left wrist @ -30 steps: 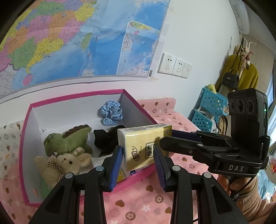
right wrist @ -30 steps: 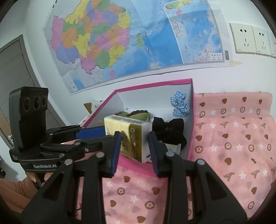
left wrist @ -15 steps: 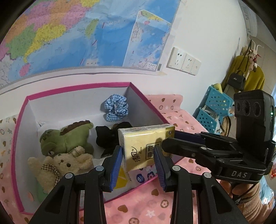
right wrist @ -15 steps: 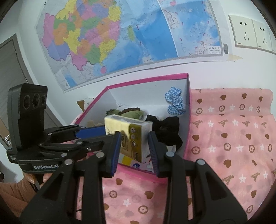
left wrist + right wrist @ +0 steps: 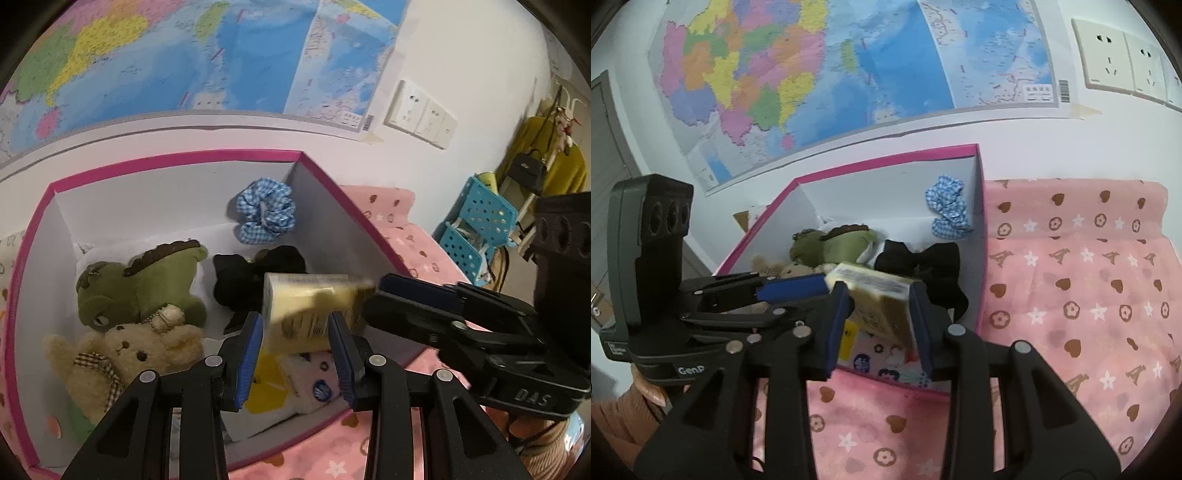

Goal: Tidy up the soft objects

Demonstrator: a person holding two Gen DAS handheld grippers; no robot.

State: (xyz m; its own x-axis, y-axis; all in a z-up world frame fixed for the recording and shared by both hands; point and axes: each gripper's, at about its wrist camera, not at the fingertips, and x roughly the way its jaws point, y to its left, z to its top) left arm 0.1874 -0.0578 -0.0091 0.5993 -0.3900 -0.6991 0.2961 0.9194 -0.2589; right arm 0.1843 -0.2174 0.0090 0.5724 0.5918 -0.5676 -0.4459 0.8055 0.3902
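Left wrist view: the yellow plastic-wrapped tissue pack (image 5: 310, 314) hangs blurred over the near right corner of the box, between both grippers.
Tissue pack: in the right wrist view (image 5: 877, 306) it tilts, its top edge toward the box's inside.
Left gripper (image 5: 295, 347): its blue-padded jaws are opening; the pack's near end sits between them, the left pad apart from it, the right pad at its edge.
Right gripper (image 5: 879, 325): its pads flank the pack's other end and appear to pinch it; in the left wrist view its black body (image 5: 461, 325) reaches in from the right.
Box: the open pink-rimmed white cardboard box (image 5: 166, 158) stands on the tabletop against the wall.
Box contents: a green plush crocodile (image 5: 140, 284) lies above a beige teddy bear with a checked bow (image 5: 122, 354); a black fabric bow (image 5: 255, 273) lies just behind the pack; a blue gingham scrunchie (image 5: 264, 216) leans at the back wall; a white printed packet with yellow patches (image 5: 295, 384) lies under the pack.
Tabletop: a pink cloth with hearts and stars (image 5: 1071, 295) covers it.
Wall: a coloured map (image 5: 820, 74) and white sockets (image 5: 1123, 62).
Far right: turquoise perforated baskets (image 5: 476, 229).
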